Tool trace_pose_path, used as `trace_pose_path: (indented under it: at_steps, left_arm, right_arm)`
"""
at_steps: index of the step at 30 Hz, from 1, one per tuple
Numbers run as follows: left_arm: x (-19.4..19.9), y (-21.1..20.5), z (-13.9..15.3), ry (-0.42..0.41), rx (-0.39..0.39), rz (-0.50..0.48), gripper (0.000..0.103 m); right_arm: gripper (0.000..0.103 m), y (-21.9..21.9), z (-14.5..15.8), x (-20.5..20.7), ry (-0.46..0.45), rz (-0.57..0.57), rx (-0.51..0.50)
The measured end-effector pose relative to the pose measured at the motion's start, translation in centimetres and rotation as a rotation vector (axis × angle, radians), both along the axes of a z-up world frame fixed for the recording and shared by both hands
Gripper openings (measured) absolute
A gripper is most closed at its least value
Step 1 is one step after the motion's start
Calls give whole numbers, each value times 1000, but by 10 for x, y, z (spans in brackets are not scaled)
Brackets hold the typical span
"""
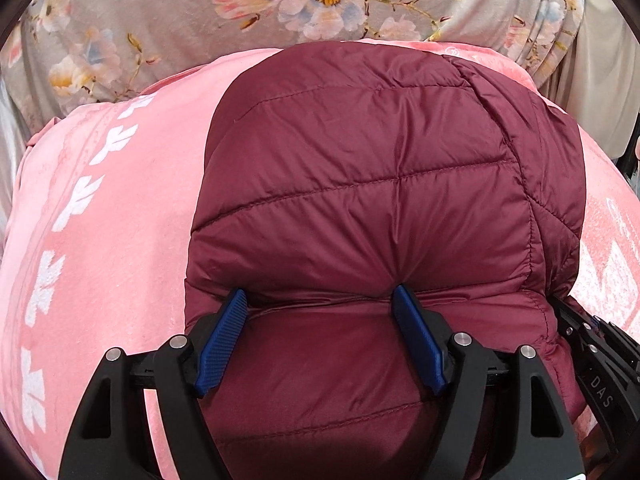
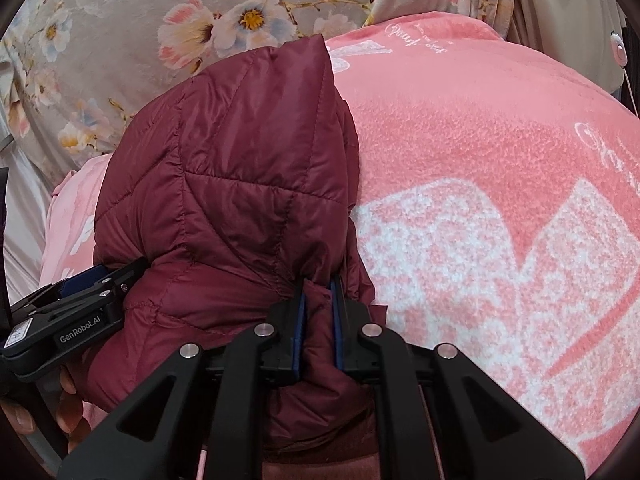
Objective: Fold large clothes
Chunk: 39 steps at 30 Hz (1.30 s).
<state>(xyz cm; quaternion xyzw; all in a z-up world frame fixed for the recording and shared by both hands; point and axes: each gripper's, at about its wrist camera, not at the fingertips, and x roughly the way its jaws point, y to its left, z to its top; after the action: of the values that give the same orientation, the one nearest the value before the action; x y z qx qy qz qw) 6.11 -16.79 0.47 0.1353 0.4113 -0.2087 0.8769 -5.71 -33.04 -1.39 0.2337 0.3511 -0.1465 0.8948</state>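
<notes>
A maroon quilted puffer jacket point(image 1: 360, 184) lies folded on a pink blanket point(image 1: 100, 240); it also shows in the right wrist view point(image 2: 224, 184). My left gripper point(image 1: 322, 296) is open, its blue pads point(image 1: 416, 332) wide apart and pressing into the jacket's near edge. My right gripper point(image 2: 318, 284) is shut on a pinched fold of the jacket at its right near edge. The right gripper's body shows at the lower right of the left wrist view point(image 1: 592, 360). The left gripper shows at the left of the right wrist view point(image 2: 72, 304).
The pink blanket point(image 2: 500, 200) with white patterns covers the surface to the right of the jacket. A grey floral sheet point(image 1: 200, 8) lies behind it. Beige fabric hangs at the far right point(image 1: 600, 80). A hand point(image 2: 68, 400) holds the left gripper.
</notes>
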Motion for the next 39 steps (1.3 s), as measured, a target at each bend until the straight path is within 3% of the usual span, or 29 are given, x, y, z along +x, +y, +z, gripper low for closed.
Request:
trace_pose_path:
  at_steps: [3, 6, 8, 13, 15, 17, 20, 25, 30, 39]
  left_arm:
    - [0, 2, 2, 6, -9, -6, 73]
    - [4, 13, 18, 63, -40, -25, 68]
    - [10, 24, 35, 62, -94, -26, 68]
    - [47, 37, 88, -32, -121, 29, 68]
    - [68, 33, 100, -25, -136, 45, 68]
    - [88, 23, 103, 1, -138, 54, 68]
    - [111, 5, 93, 62, -140, 62, 68]
    - [125, -27, 54, 110, -97, 60, 68]
    - [128, -38, 29, 66, -61, 61, 76]
    - [133, -46, 10, 29, -70, 71, 85]
  right_arm:
    - [9, -3, 1, -1, -10, 1, 25]
    - [11, -9, 17, -8, 10, -14, 34]
    - [15, -16, 41, -15, -28, -38, 19]
    - [16, -40, 107, 1, -156, -75, 41]
    - [21, -49, 124, 21, -181, -78, 44]
    - [34, -56, 129, 44, -166, -83, 36]
    - [34, -64, 119, 79, -115, -111, 55]
    - [34, -66, 70, 111, -14, -136, 83]
    - [34, -68, 32, 116, 17, -130, 93]
    - [34, -64, 12, 123, 10, -143, 56]
